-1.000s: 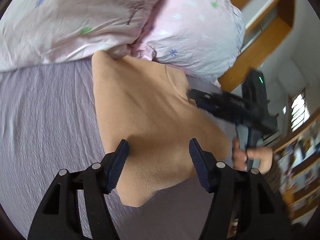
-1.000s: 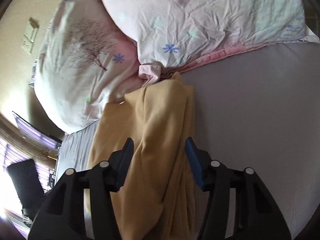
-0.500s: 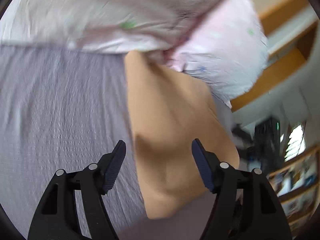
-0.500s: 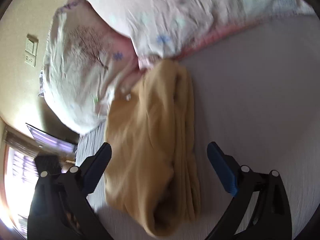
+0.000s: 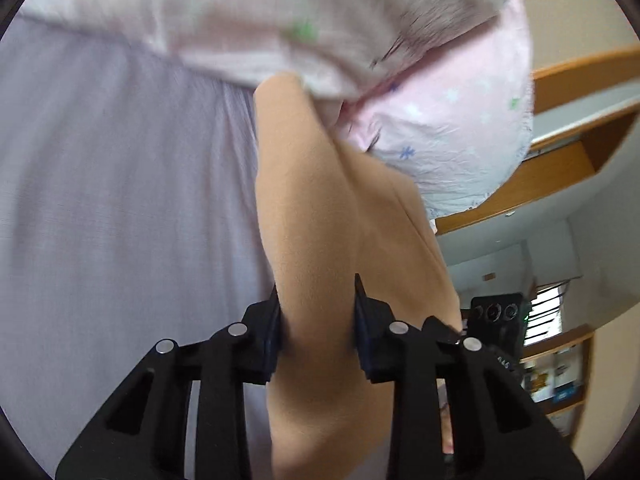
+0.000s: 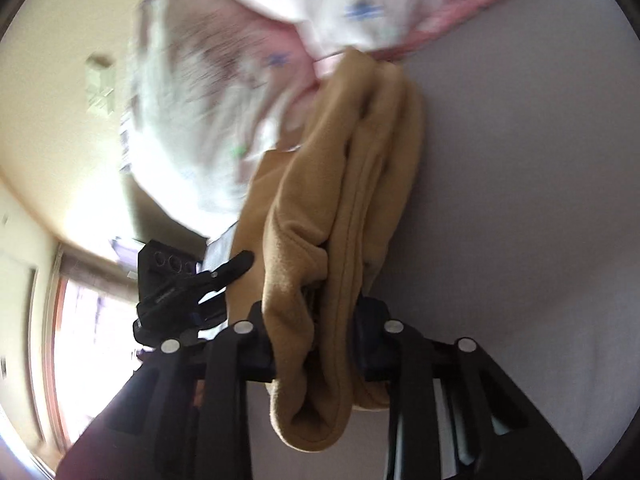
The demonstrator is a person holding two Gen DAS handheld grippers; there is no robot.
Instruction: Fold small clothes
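Left wrist view: the left tongs (image 5: pixel 316 312) are clenched on the soft tan fleece garment (image 5: pixel 320 208), pinching a thick fold of it. The garment lies on the pale purple bed sheet (image 5: pixel 120 200). Its far end touches the white and pink flowered pillows (image 5: pixel 440 120), which sit just behind it. The other black tool (image 5: pixel 496 320) peeks out beside the garment, on the side away from the bare sheet.

Right wrist view: the right tongs (image 6: pixel 316 320) are also clenched on the garment, grasping a bunched stack of its layers. One end of the garment hangs loose below the tongs, and the far end is tucked against the pillows. The left tongs show next to the garment, on the side toward the bright window (image 6: pixel 80 340).

What could go wrong: the stack in the right tongs looks lumpy, so some layers might slip out if the pull is quick. The far end could catch under the pillows and drag them along, and then the fold would come out messy
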